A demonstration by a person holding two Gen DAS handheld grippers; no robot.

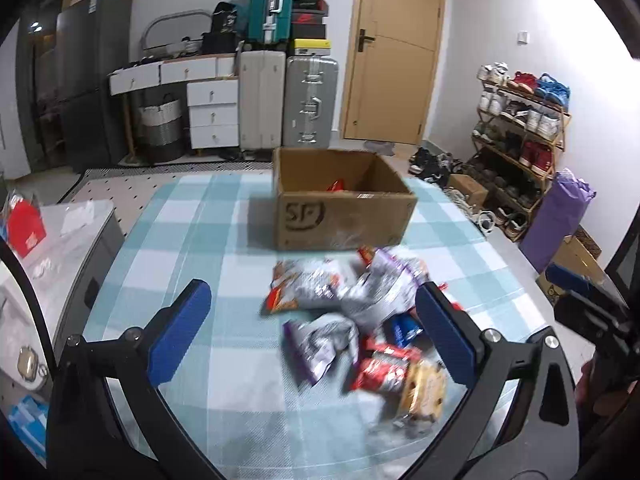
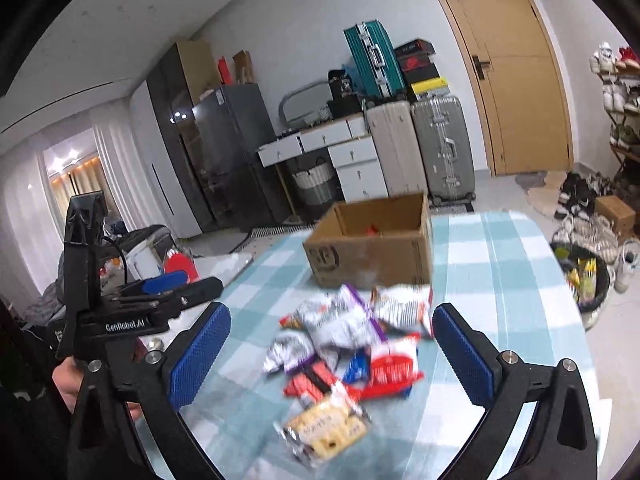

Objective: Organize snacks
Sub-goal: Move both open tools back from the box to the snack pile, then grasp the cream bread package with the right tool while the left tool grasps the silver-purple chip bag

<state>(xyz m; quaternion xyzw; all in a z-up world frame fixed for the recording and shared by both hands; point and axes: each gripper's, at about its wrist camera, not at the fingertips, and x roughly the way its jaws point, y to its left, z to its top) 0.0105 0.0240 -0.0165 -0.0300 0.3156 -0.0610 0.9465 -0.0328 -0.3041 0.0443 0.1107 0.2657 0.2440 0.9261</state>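
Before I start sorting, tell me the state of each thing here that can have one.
Cardboard box: open, upright, something red inside.
Snack packets: loose pile on the tablecloth, outside the box.
Left gripper: open, empty.
Right gripper: open, empty.
Door: shut.

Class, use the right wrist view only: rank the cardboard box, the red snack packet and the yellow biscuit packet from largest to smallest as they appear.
1. cardboard box, clearly the largest.
2. and 3. yellow biscuit packet and red snack packet look about alike; the biscuit packet lies nearer the camera and both are blurred, so I leave them unranked.
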